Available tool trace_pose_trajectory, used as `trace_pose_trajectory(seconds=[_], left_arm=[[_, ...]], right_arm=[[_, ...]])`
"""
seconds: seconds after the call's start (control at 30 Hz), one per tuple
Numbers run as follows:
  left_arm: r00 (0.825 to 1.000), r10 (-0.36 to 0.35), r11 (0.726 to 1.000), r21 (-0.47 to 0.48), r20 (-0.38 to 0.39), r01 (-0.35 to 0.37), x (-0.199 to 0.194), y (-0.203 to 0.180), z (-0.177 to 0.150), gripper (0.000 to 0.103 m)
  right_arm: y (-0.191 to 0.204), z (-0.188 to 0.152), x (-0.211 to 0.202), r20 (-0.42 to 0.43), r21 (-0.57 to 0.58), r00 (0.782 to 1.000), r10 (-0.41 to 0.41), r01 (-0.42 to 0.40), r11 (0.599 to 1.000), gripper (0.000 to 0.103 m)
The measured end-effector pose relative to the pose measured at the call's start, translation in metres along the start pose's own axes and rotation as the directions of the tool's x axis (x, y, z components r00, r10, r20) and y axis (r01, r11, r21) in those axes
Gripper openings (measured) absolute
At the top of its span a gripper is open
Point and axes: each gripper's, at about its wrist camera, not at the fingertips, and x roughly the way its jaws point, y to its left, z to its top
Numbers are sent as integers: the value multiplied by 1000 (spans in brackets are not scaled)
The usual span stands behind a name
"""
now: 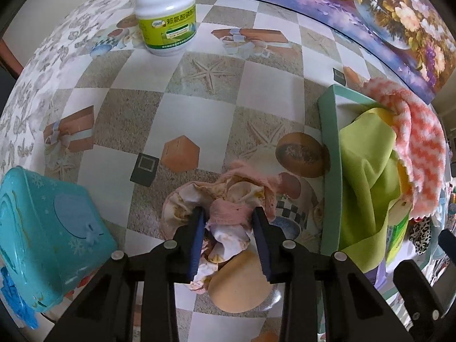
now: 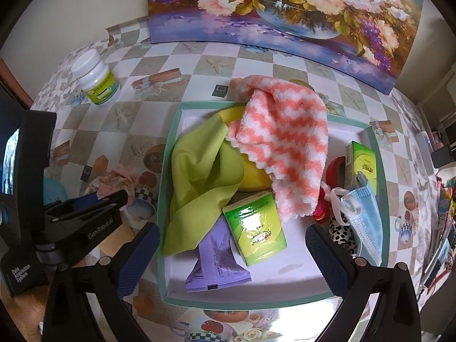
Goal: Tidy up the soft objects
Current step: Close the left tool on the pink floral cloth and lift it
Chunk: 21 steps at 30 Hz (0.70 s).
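A shallow green-rimmed tray (image 2: 382,171) sits on a desk (image 1: 199,91) covered by a checkered, printed cloth. To the left of the tray, a crumpled pink and cream cloth (image 1: 228,199) lies on the desk. The left gripper (image 1: 228,222) points down over it, its jaws narrowed around the cloth's pink band, the blue pads touching the fabric on both sides. The right gripper (image 2: 232,252) hangs above the near edge of the tray, jaws spread wide and holding nothing. Inside the tray, a lime-green cloth (image 2: 199,171) lies at the left, overlapped by a fluffy orange and white towel (image 2: 285,142). Near them are two green tissue packs (image 2: 256,228), a purple packet (image 2: 216,262) and a blue face mask (image 2: 364,216). Beyond the tray, at its far left, stands a white bottle (image 1: 165,11). A teal box (image 1: 48,228) sits further left of the crumpled cloth.
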Motion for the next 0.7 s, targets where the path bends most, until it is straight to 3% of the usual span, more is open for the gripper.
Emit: trace_pose_trajectory(seconds=[0.07, 0.13, 0.23, 0.43, 0.7], left_arm=[[1000, 0, 1000, -1, 3, 0, 1, -3, -1, 32], [1000, -11, 1000, -8, 3, 11, 1, -3, -2, 19], [999, -41, 999, -24, 0, 41, 1, -2, -5, 13], [997, -65, 996, -53, 27, 67, -7, 10, -6, 10], [986, -105, 991, -66, 132, 115, -43, 16, -9, 10]], right_arm=[[-1, 0, -1, 3, 4, 1000, 2, -2, 1000, 103], [-2, 1, -2, 4, 7, 1000, 4, -4, 1000, 103], [-2, 1, -1, 4, 8, 1000, 3, -3, 1000, 103], [-3, 1, -2, 6, 9, 1000, 3, -3, 1000, 103], [-2, 1, -7, 25, 17, 999, 44, -44, 999, 103]])
